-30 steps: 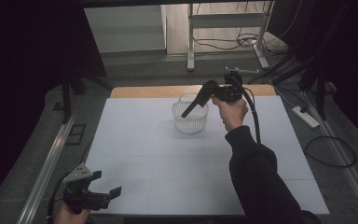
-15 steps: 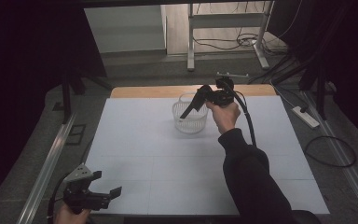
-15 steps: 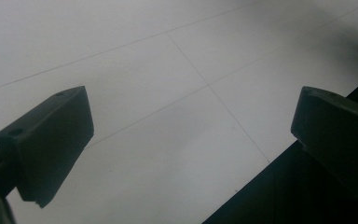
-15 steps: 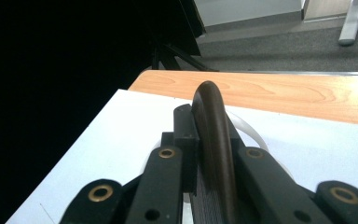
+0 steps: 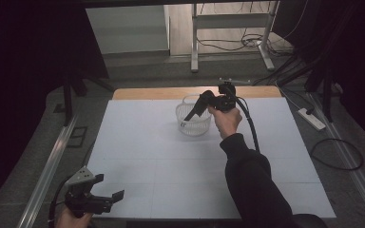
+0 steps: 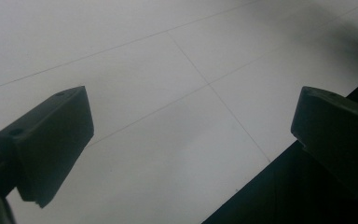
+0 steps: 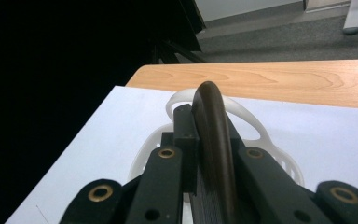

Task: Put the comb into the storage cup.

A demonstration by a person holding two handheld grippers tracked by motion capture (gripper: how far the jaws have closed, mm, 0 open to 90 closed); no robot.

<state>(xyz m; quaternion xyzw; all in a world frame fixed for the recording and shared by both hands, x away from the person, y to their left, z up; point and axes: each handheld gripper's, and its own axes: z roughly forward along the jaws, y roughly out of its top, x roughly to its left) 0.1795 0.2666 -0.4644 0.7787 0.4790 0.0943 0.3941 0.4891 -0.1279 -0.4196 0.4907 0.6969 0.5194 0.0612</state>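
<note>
The right gripper [image 5: 196,110] has moved left and down since a second ago, and now sits over the basket [image 5: 193,121], jaws clamped on a dark curved piece [image 7: 210,140]; a drop-in looks near. I cannot see what the basket holds. The left gripper [image 5: 108,198] rests open, well apart.

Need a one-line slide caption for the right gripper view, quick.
Right gripper shut on a dark curved object, held above a white basket on the white table.
</note>
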